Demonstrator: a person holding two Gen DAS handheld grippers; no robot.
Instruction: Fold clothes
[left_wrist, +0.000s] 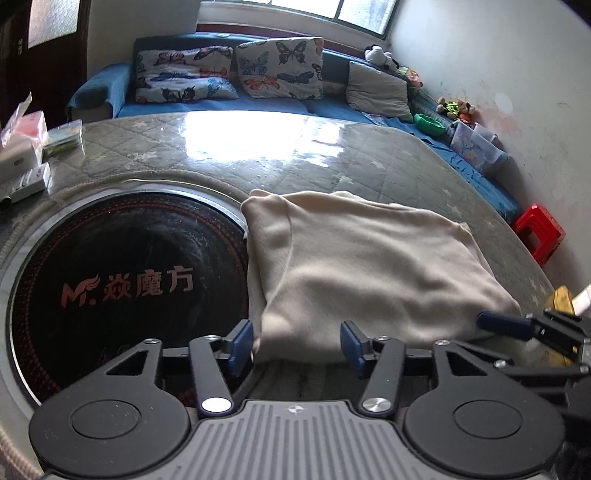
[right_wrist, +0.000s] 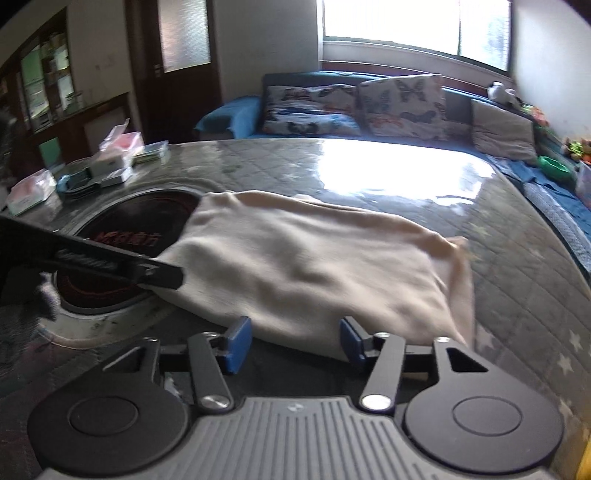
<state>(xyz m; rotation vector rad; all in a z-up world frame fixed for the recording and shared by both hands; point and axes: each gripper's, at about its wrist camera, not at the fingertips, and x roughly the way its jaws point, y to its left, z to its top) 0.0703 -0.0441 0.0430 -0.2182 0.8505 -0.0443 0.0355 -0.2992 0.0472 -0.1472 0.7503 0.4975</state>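
Observation:
A cream garment (left_wrist: 369, 266) lies folded on the round quilted table (left_wrist: 221, 155), its left edge over the black heater disc (left_wrist: 122, 280). My left gripper (left_wrist: 297, 345) is open, its blue pads either side of the garment's near edge. My right gripper shows in the left wrist view (left_wrist: 517, 325) at the garment's near right corner. In the right wrist view the garment (right_wrist: 314, 266) lies ahead. My right gripper (right_wrist: 293, 341) is open at its near edge. The left gripper's finger (right_wrist: 155, 275) touches the garment's left corner there.
Boxes and packets (left_wrist: 26, 147) sit at the table's left edge. A blue sofa with butterfly cushions (left_wrist: 236, 74) stands behind the table. A red stool (left_wrist: 541, 230) stands at the right, by the wall. A yellow object (left_wrist: 563, 295) lies near the right gripper.

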